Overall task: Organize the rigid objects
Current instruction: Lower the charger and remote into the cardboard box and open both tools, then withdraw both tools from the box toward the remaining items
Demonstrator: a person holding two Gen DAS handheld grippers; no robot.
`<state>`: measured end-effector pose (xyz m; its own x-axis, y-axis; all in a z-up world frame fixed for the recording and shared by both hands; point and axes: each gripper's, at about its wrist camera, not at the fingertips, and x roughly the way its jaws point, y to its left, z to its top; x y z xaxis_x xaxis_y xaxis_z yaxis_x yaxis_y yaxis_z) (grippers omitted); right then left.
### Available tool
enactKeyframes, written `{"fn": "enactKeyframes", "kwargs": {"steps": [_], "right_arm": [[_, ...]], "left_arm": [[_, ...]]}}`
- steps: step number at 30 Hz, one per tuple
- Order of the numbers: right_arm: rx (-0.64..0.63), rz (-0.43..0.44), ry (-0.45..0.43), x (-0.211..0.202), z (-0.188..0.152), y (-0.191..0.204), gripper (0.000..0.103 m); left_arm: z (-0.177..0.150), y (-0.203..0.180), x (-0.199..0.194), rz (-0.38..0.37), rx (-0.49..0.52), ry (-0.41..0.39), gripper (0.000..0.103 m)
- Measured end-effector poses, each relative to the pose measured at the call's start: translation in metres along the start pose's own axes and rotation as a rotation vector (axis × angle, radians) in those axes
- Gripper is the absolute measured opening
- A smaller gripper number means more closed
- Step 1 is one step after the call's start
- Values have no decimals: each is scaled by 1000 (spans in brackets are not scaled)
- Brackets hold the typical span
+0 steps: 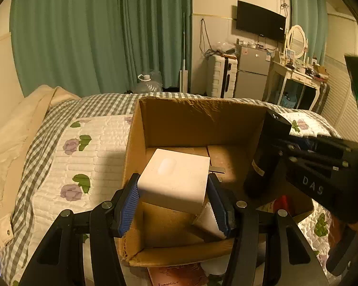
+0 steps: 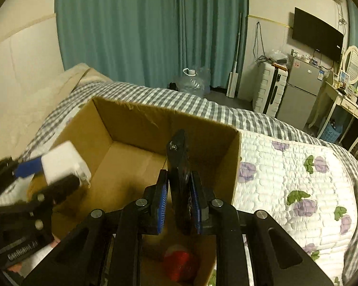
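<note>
- Two items are in my grip at once, both held over the open cardboard box [image 1: 179, 124] that sits on the quilt [image 1: 90, 157]
- My left gripper [image 1: 173, 201] has its blue pads [image 1: 127, 207] pressed on either side of a white charger [image 1: 176, 178]; it hangs above the near-left part of the box, prongs pointing toward the far wall, not yet set down
- My right gripper [image 2: 179, 203] is narrowed onto a slim black item [image 2: 179, 166], upright, its top end toward the far wall of the box; I cannot tell what it is beyond dark and rigid
- From the left wrist view the black item [image 1: 267, 157] stands over the right side of the box, well apart from the charger
- Already inside, as I judge it: something red [image 2: 180, 263] low at the near-right corner, and a white thing [image 1: 208, 220] under the charger at the near wall; the far half of the box floor looks bare
- A reddish booklet [image 1: 176, 275] lies just outside the near wall, so it may be waiting its turn
- My reading: the sorting is partly done; left to do is lowering both held pieces, letting go, then gathering whatever stays outside the box
- Room on the box floor looks ample for both
</note>
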<state>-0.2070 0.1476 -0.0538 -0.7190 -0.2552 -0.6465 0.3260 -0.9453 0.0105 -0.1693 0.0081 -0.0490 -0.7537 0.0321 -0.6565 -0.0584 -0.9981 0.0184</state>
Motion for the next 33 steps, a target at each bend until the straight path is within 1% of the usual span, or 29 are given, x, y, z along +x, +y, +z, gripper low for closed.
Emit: {"fn": "enactKeyframes", "kwargs": {"steps": [1,2,3,5,7,11,13,14,18,19,22,24,28,30,33], "right_arm": [[10,-8,-14,-2,1,-1,66],[21,-9,-30,-4,4,-3,74],[43,3,-55,-9,5,-7,74],[60,15,-66,-14,8,-9,74],[66,-3,-82,-20,9,-13,74],[95,-6,-105,-30,9,-22,75],[104,-17,-108,-33,9,-25,75],[107,-22,-109,-35,9,-26,75],[124,-35,-110,-48,8,-31,75],[123,-42,-116,-56,8,-31,76],[110,-58,-132,-79,7,-26,83],[87,-68,-148,-102,7,-20,85],[57,-81,-164,-137,1,-12,91],[56,-86,-171,-154,-9,-8,95],[52,-80,-153,-165,-28,-2,97]], "left_arm": [[0,0,1,0,1,1,56],[0,-1,1,-1,3,2,56],[-1,-2,2,-4,5,6,56],[0,-2,5,-9,1,11,56],[0,-3,7,-12,0,16,57],[7,-10,-2,-17,25,-51,59],[12,-11,-4,-12,27,-63,64],[14,-12,-5,-12,25,-62,65],[17,-15,-10,-22,21,-43,66],[16,-15,-14,-20,22,-41,66],[15,-18,-34,-18,33,-49,67],[14,-18,-50,-16,37,-67,68],[6,-17,-80,-12,38,-88,70],[-2,-15,-94,-9,37,-93,71],[-17,-11,-109,5,31,-95,71]]}}
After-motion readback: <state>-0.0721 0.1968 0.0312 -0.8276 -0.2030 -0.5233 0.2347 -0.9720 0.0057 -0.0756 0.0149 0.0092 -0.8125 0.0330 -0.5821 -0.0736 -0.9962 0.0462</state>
